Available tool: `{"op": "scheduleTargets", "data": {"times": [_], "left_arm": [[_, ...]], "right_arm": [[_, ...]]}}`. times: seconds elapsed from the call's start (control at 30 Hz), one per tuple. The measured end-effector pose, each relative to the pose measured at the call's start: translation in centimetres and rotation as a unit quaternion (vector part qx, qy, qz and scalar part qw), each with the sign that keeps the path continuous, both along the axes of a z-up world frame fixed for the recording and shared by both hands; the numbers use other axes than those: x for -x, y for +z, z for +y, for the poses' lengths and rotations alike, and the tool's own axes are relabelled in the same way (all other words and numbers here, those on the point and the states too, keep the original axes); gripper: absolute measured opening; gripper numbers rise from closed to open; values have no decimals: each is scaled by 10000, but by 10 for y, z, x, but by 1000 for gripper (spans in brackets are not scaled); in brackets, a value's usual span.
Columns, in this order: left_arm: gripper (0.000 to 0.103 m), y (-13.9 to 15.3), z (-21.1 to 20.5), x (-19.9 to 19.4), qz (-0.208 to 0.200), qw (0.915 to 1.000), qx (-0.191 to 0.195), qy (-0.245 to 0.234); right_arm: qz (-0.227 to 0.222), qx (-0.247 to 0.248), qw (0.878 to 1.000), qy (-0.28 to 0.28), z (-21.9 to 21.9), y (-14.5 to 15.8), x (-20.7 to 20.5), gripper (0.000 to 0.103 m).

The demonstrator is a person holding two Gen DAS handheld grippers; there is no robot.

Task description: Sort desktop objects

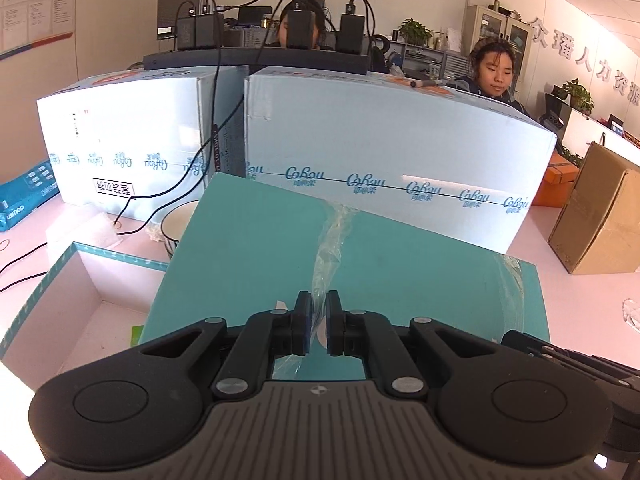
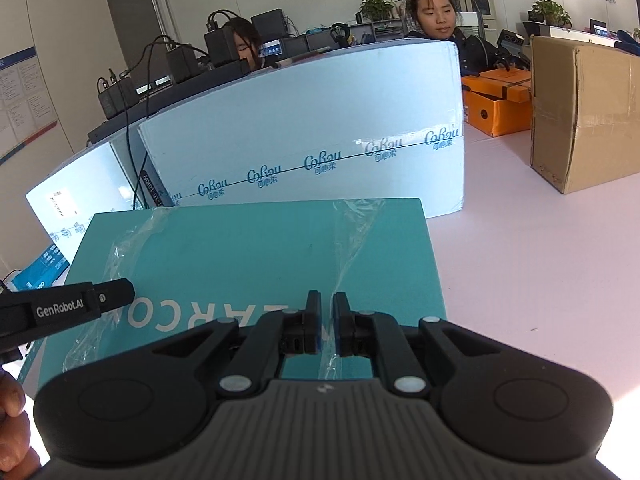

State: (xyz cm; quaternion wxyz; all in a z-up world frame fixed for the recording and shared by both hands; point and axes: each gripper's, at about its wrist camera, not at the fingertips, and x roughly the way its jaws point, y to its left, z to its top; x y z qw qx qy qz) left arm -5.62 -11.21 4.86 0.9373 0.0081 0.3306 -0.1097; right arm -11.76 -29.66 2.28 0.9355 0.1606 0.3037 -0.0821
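A flat teal lid [image 1: 260,248] wrapped in loose clear film fills the middle of both wrist views [image 2: 248,248]. It overlaps the corner of an open teal box with a white inside [image 1: 80,300] at the left. My left gripper [image 1: 319,312] is shut on a ridge of film [image 1: 332,236] running up the lid. Its finger also shows at the left of the right wrist view [image 2: 116,294]. My right gripper [image 2: 327,320] is shut on another film ridge [image 2: 352,256] near the lid's right side. It appears in the left wrist view at the lower right [image 1: 524,340].
Two big white cartons [image 1: 400,140] [image 1: 120,136] stand right behind the lid, with a power strip and adapters [image 1: 256,56] on top and cables hanging down. A white bowl [image 1: 178,220], a blue packet [image 1: 24,192], a brown carton [image 2: 580,112] and an orange box [image 2: 496,108] surround them. Two people sit behind.
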Motion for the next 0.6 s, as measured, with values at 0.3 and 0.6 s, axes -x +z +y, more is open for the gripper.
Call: {"op": "scheduleTargets", "data": {"times": [0.3,0.6], "left_arm": [[5,-18,96,-44,234,9960,-195,835],[6,-36,150,-82,403,9936,-209,1035]], "right_arm": [[229,-214,9956,889,87,-12,-47,11],[563,60,9893,1341,152,-21,-86,11]]}}
